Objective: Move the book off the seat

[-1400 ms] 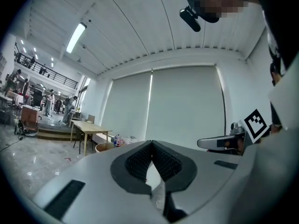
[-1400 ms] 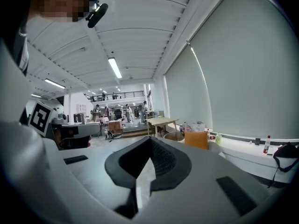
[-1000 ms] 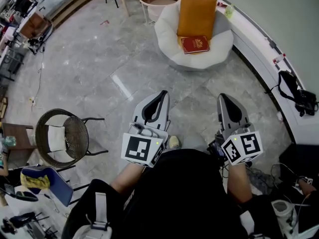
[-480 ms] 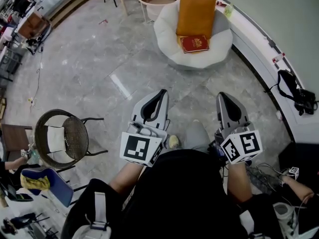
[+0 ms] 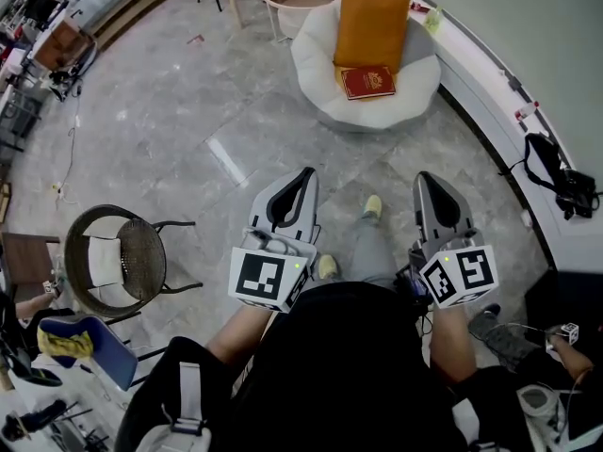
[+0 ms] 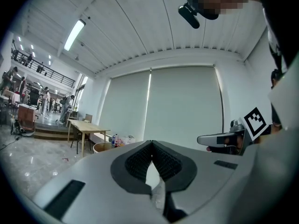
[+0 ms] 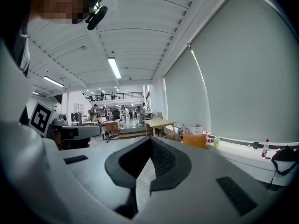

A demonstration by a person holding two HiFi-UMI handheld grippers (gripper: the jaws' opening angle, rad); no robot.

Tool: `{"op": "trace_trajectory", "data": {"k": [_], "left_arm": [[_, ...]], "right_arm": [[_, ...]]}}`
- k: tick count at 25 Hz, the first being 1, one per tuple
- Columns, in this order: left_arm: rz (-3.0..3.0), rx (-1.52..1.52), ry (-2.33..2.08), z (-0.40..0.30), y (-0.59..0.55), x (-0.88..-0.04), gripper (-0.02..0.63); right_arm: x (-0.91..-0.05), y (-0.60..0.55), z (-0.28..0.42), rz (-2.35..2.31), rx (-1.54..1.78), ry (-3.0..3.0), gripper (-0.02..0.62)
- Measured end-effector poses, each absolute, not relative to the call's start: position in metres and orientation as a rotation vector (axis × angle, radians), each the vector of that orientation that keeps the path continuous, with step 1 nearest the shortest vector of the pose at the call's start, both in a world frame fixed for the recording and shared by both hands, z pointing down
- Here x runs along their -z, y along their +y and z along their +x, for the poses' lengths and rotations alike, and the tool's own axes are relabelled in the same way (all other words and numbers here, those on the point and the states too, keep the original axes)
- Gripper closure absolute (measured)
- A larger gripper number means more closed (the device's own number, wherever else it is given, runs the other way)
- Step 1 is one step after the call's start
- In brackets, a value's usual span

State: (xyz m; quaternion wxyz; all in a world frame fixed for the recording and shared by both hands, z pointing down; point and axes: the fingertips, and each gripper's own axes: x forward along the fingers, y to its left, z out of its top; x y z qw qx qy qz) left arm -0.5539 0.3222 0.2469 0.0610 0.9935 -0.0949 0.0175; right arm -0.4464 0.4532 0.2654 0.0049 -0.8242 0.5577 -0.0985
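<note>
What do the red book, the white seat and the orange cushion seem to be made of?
Red book: a stiff cover, perhaps cloth or leatherette, matte with gold print.
White seat: soft padded fabric, judging by its rounded, puffy rim.
Orange cushion: plain fabric, matte, with a soft, plump shape; the weave is too small to tell.

A closed red book (image 5: 368, 83) lies flat on the white round seat (image 5: 325, 102), touching an orange cushion (image 5: 371, 28)

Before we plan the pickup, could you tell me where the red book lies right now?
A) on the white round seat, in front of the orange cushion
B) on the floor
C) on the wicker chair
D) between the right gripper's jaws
A: the head view shows the red book lying flat on the white round seat, just in front of the orange cushion.
</note>
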Motion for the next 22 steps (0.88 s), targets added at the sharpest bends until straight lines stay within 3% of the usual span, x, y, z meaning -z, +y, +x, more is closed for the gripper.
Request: {"op": "trace_trajectory", "data": {"k": [22], "left_arm": [[3.039,-0.098,-0.242,-0.504,0.323,-0.254,0.595]], "right_arm": [[-0.281,0.445,-0.396,-2.571,0.308,1.727,0.584]]}}
